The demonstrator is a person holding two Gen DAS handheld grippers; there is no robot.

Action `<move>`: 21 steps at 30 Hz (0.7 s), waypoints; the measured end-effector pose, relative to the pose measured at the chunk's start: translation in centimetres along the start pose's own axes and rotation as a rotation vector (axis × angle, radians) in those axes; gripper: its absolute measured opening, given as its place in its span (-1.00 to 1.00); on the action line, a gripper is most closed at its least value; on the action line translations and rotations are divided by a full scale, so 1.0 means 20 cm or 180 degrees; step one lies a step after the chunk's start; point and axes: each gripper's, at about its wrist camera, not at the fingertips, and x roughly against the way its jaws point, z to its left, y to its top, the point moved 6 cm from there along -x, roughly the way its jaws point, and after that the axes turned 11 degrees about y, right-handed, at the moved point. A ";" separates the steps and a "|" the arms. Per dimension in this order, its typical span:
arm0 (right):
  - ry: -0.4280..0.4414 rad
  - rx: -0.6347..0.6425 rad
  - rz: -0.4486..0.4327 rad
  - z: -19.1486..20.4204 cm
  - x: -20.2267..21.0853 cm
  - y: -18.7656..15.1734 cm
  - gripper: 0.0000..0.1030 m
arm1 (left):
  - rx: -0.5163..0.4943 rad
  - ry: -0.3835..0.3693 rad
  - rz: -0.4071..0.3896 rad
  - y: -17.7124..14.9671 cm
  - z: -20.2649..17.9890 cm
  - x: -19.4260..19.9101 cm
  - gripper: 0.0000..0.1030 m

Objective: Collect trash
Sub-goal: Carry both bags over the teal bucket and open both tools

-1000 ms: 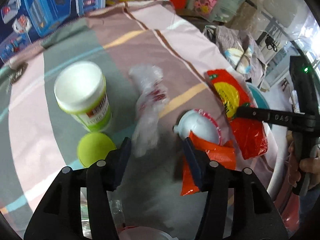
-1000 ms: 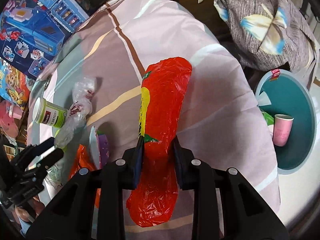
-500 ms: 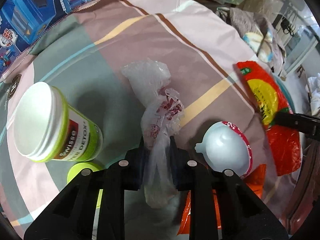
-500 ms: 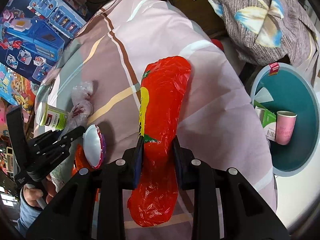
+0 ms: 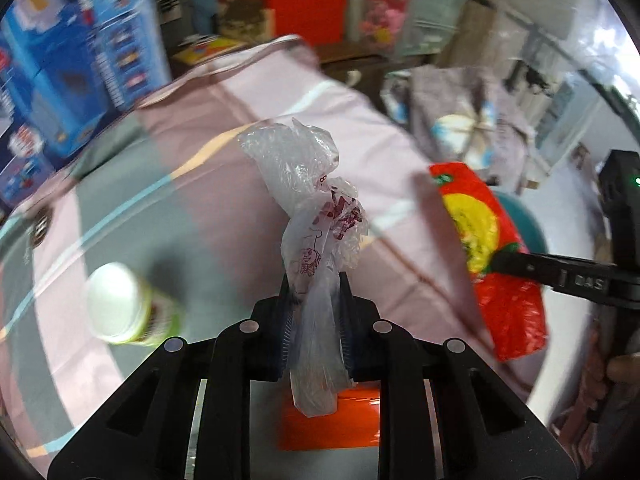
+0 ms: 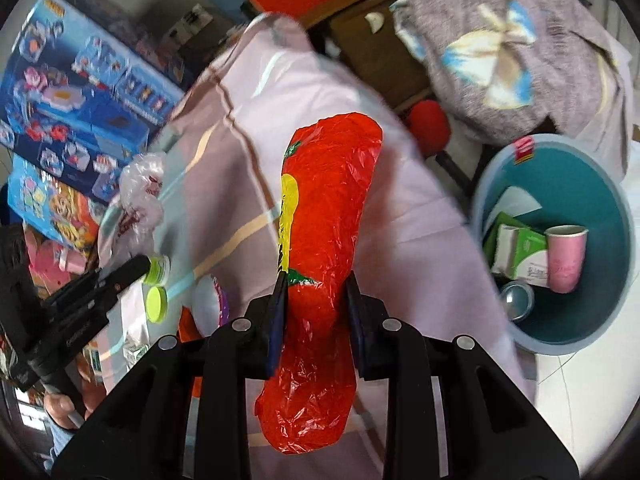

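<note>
My left gripper [image 5: 315,292] is shut on a crumpled clear plastic bag [image 5: 310,196] with red print, held up off the striped cloth [image 5: 200,152]. The same bag [image 6: 140,192] shows at the left of the right wrist view, above the left gripper [image 6: 138,266]. My right gripper [image 6: 316,288] is shut on a red plastic bag [image 6: 324,216] with a yellow patch, also lifted; it appears as the red bag [image 5: 492,248] at the right of the left wrist view. A teal bin [image 6: 600,184] stands on the floor to the right, with a pink cup [image 6: 564,258] and a green-white pack [image 6: 516,250] inside.
On the cloth remain a white-lidded green jar [image 5: 124,308], an orange wrapper [image 5: 328,420], a green lid [image 6: 157,304] and a white cup lid [image 6: 210,300]. Blue toy boxes [image 6: 84,92] line the far side. A grey patterned bundle [image 6: 512,52] lies beyond the bin.
The left gripper closed on the clear bag and lifted it off the cloth, swinging toward the right. The right gripper carried the red bag closer to the bin.
</note>
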 end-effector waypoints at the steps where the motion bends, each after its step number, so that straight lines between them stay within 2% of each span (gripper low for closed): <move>1: -0.0007 -0.0023 -0.0042 -0.02 0.03 0.00 -0.50 | -0.0038 -0.0070 -0.0003 0.01 -0.06 0.01 -0.59; 4: -0.0063 -0.0111 -0.0185 -0.12 0.16 0.02 -0.50 | -0.0120 -0.0298 0.0032 0.05 -0.24 0.02 -0.59; 10: -0.0235 -0.0292 -0.0433 -0.35 0.42 0.02 -0.50 | -0.0366 -0.0564 0.0077 0.09 -0.61 0.01 -0.58; 15: -0.0385 -0.0517 -0.0605 -0.60 0.63 -0.01 -0.50 | -0.0615 -0.0699 0.0120 0.09 -0.90 -0.01 -0.58; 21: -0.0505 -0.0681 -0.0636 -0.79 0.76 -0.04 -0.49 | -0.0775 -0.0820 0.0274 0.10 -1.17 -0.09 -0.58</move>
